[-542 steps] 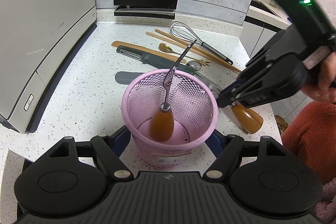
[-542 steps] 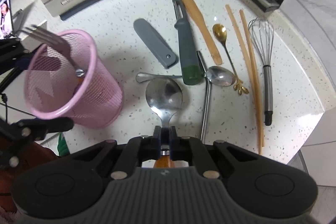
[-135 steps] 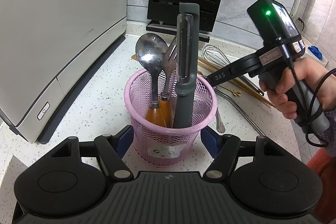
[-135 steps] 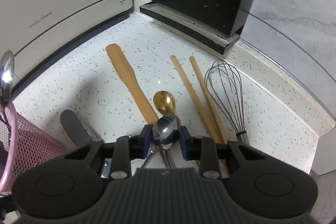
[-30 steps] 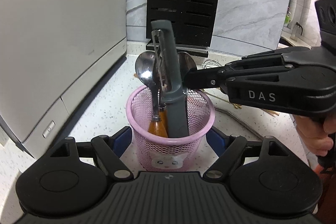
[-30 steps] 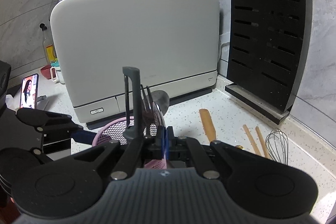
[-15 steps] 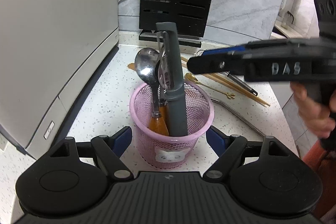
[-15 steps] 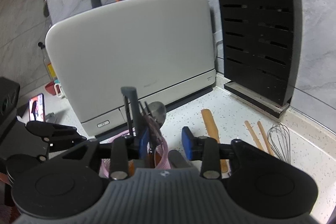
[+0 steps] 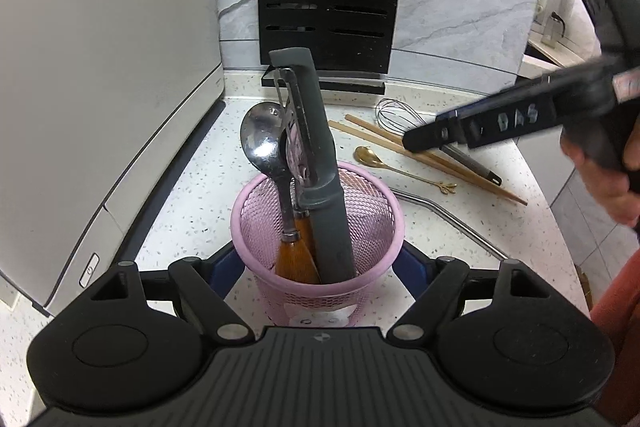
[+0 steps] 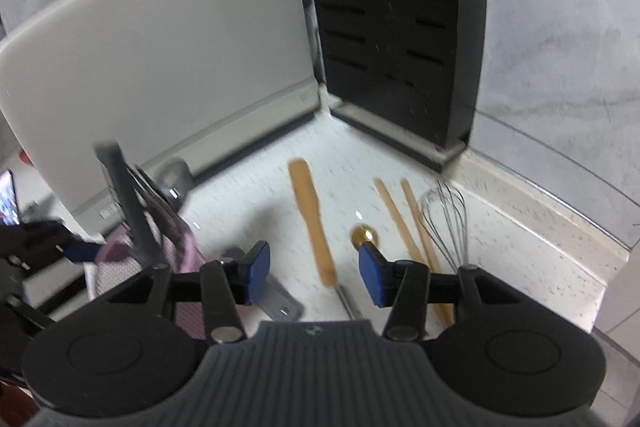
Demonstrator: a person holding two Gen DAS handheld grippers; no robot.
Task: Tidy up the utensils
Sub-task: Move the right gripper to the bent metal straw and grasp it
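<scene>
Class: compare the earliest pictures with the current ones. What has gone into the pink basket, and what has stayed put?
A large spoon and grey peeler joined the fork in the pink basket. The right hand-held gripper, jaws just opening, holds nothing. Whisk, chopsticks, gold spoon and wooden spatula stayed put.

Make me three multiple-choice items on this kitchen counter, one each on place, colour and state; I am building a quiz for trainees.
1. Where does the grey peeler stand?
A. in the mesh basket
B. flat on the counter
C. in the knife block

2. What colour is that basket?
A. blue
B. pink
C. white

3. How is the right claw?
A. shut on a spoon
B. shut on the whisk
C. open, holding nothing

Key: 1 A, its handle sits down inside the mesh; 2 B, pink rim and wall; 3 C, its blue pads stand apart over the counter with nothing between them.
</scene>
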